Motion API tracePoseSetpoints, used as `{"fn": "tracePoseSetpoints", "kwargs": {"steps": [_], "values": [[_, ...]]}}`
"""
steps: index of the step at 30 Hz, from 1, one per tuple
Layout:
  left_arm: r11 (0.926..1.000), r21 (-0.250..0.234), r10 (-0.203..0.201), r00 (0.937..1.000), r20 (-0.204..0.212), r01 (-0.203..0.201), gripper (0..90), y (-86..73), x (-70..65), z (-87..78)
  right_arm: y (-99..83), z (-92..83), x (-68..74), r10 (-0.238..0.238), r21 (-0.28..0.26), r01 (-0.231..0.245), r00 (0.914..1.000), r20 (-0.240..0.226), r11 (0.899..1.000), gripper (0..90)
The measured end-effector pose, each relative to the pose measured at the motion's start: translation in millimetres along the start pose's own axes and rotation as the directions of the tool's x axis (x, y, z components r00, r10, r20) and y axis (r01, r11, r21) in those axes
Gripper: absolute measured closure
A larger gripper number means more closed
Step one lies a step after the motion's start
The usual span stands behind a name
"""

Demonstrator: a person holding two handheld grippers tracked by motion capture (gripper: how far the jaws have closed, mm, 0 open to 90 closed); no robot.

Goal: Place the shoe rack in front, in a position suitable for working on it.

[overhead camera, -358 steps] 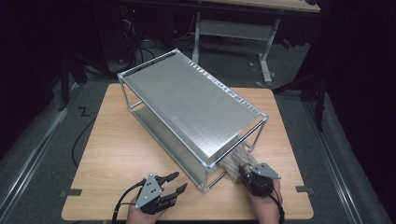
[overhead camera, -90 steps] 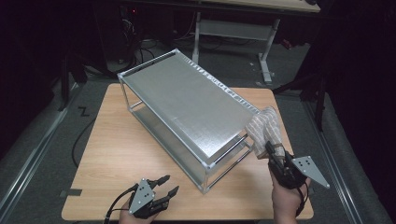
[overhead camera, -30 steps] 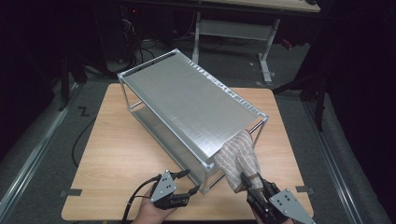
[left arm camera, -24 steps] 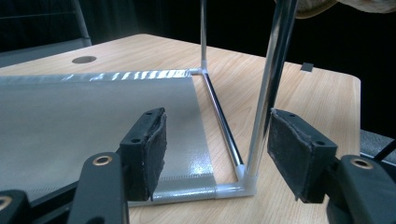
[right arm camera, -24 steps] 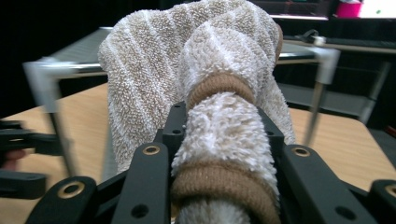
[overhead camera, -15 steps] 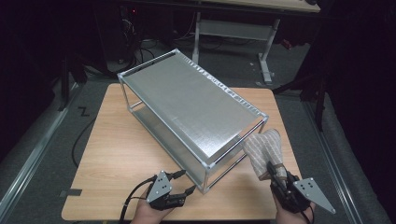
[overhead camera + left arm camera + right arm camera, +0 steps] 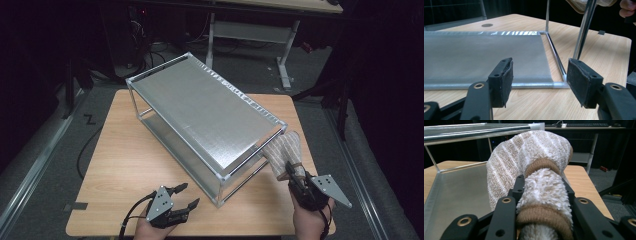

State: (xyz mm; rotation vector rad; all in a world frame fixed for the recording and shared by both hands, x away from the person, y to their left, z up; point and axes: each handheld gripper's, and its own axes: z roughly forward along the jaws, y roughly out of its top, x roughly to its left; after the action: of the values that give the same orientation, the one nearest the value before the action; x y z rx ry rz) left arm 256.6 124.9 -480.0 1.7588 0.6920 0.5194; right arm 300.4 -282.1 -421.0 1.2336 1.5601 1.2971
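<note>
A silver two-shelf metal rack [image 7: 210, 117] stands slantwise on the wooden table [image 7: 125, 165]. My right gripper [image 7: 295, 180] is shut on a rolled white-and-beige striped towel [image 7: 282, 150] and holds it off the table beside the rack's near right end. In the right gripper view the towel [image 7: 541, 170] fills the gap between the jaws of the right gripper [image 7: 542, 186], with brown bands around it. My left gripper [image 7: 186, 196] stands open just left of the rack's front corner. The left gripper [image 7: 540, 80] faces the lower shelf [image 7: 481, 57] with nothing between its pads.
A rack corner post [image 7: 584, 27] rises just beyond the left jaws. The rack's top shelf [image 7: 474, 131] and lower shelf [image 7: 456, 195] lie left of the towel. The table's right edge [image 7: 312, 150] is close to the right hand. Dark floor and a desk frame [image 7: 250, 32] lie beyond.
My right gripper has carried the towel from in front of the rack's open end out to its right side. The left gripper has drawn back slightly to the left, still open.
</note>
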Motion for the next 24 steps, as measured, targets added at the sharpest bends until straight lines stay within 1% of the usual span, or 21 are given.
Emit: {"fn": "tracePoseSetpoints", "kwargs": {"steps": [3,6,9,10,14,15,16,18,19,20,21,22,23,24], "values": [[1.0,0.006,-0.002,1.0,-0.004,0.002,38.4,-1.1,-0.3,-0.9,1.0,2.1,0.4,-0.002,0.003,0.002,1.0,0.003,1.0,67.8],[0.9999,0.01,0.001,1.0,-0.006,-0.001,38.4,-2.4,-1.5,-1.7,4.1,4.3,-1.1,0.001,-0.01,-0.001,1.0,0.006,1.0,67.8],[0.9999,0.011,0.002,1.0,-0.009,-0.002,38.4,-2.7,-1.7,-1.9,5.2,4.0,-0.9,0.004,-0.012,-0.004,1.0,0.0,1.0,67.8],[0.9999,0.012,-0.001,1.0,-0.005,0.001,38.4,-2.7,-1.6,-1.1,5.7,3.2,0.9,-0.001,-0.021,0.001,0.9999,-0.01,1.0,67.8],[0.9999,0.011,-0.001,1.0,0.004,0.001,38.4,-1.7,-2.0,2.0,5.8,-0.8,8.1,-0.016,-0.025,0.015,0.9993,-0.034,1.0,67.8],[0.9999,0.011,-0.001,1.0,0.004,0.001,38.4,-1.7,-2.0,2.0,5.8,-0.8,8.1,-0.016,-0.025,0.015,0.9993,-0.034,1.0,67.8],[0.9999,0.011,0.002,1.0,0.009,-0.003,38.4,-0.8,-2.2,4.4,5.4,-4.5,14.3,-0.027,-0.026,0.026,0.9983,-0.052,0.999,67.8],[0.9999,0.012,-0.001,0.9999,0.012,0.001,38.4,-0.5,-2.4,5.2,5.3,-6.1,16.5,-0.03,-0.026,0.029,0.9981,-0.055,0.999,67.7],[0.9999,0.011,0.001,0.9999,0.017,-0.001,38.4,0.0,-2.2,6.5,5.1,-10.3,22.7,-0.038,-0.028,0.036,0.9966,-0.073,0.999,67.7],[1.0,0.008,0.0,0.9997,0.023,0.0,38.4,1.1,-1.7,8.7,4.8,-12.4,26.0,-0.041,-0.03,0.039,0.9957,-0.082,0.999,67.7],[1.0,0.008,0.0,0.9997,0.023,0.0,38.4,1.1,-1.7,8.7,4.8,-12.4,26.0,-0.041,-0.03,0.039,0.9957,-0.082,0.999,67.7],[1.0,0.003,-0.001,0.9996,0.029,0.001,38.4,2.6,-1.1,11.0,3.6,-16.6,33.0,-0.054,-0.029,0.052,0.9934,-0.101,0.998,67.7],[1.0,0.003,-0.001,0.9996,0.029,0.001,38.4,2.6,-1.1,11.0,3.6,-16.6,33.0,-0.054,-0.029,0.052,0.9934,-0.101,0.998,67.7],[1.0,-0.001,-0.001,0.9994,0.034,0.001,38.4,4.1,-0.4,13.7,2.0,-21.3,40.8,-0.061,-0.026,0.058,0.9907,-0.121,0.998,67.7]]}}
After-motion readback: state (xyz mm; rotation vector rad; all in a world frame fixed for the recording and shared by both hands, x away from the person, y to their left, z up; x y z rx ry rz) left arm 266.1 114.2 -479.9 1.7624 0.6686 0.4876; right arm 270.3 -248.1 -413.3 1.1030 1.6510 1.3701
